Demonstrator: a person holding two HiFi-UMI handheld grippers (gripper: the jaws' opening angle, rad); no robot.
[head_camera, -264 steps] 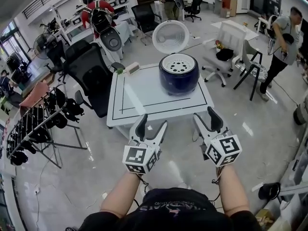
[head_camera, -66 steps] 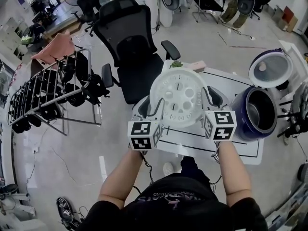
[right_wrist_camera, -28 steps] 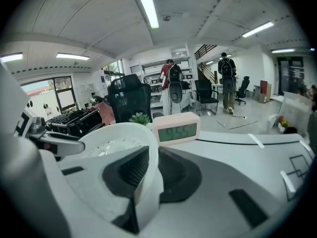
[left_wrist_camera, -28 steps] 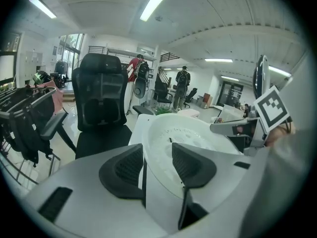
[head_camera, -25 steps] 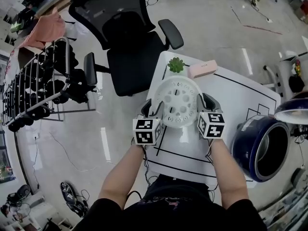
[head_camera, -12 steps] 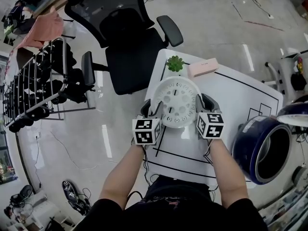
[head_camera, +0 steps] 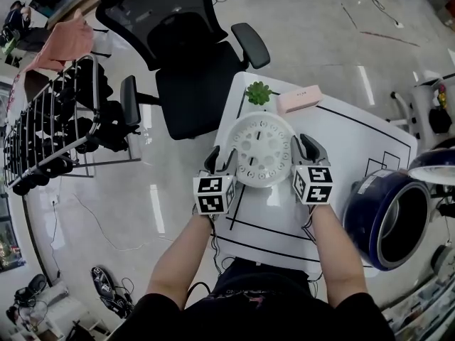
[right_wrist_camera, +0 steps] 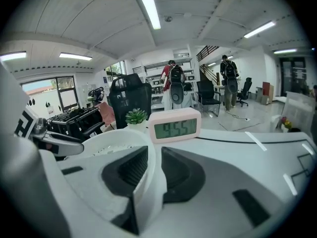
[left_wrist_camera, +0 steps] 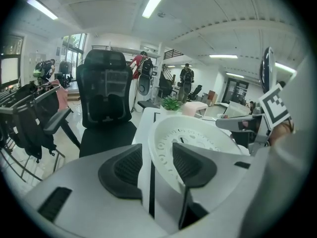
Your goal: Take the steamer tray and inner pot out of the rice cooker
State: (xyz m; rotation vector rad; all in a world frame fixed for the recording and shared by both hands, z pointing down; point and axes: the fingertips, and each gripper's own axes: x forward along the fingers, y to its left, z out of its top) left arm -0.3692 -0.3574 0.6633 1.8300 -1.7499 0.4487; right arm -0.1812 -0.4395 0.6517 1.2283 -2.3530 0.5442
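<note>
Head view: steamer tray [head_camera: 261, 148], white and perforated, lies on the desk [head_camera: 341, 155] near a small plant [head_camera: 259, 93] and a pink clock [head_camera: 299, 100]. Left tool [left_wrist_camera: 157, 150]: jaws spread, tray rim loose between them. Right tool [right_wrist_camera: 154, 165]: pinching the opposite rim, jaws just easing open. Rice cooker [head_camera: 384, 219]: desk's right end.

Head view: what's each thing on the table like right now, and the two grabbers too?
steamer tray: out of the cooker, sitting on the table.
rice cooker: lid up, open.
inner pot: inside the cooker, it seems.
clock: on, showing digits.
left gripper: fingers open, tray rim between them.
right gripper: fingers on the tray rim, just been opening.
</note>
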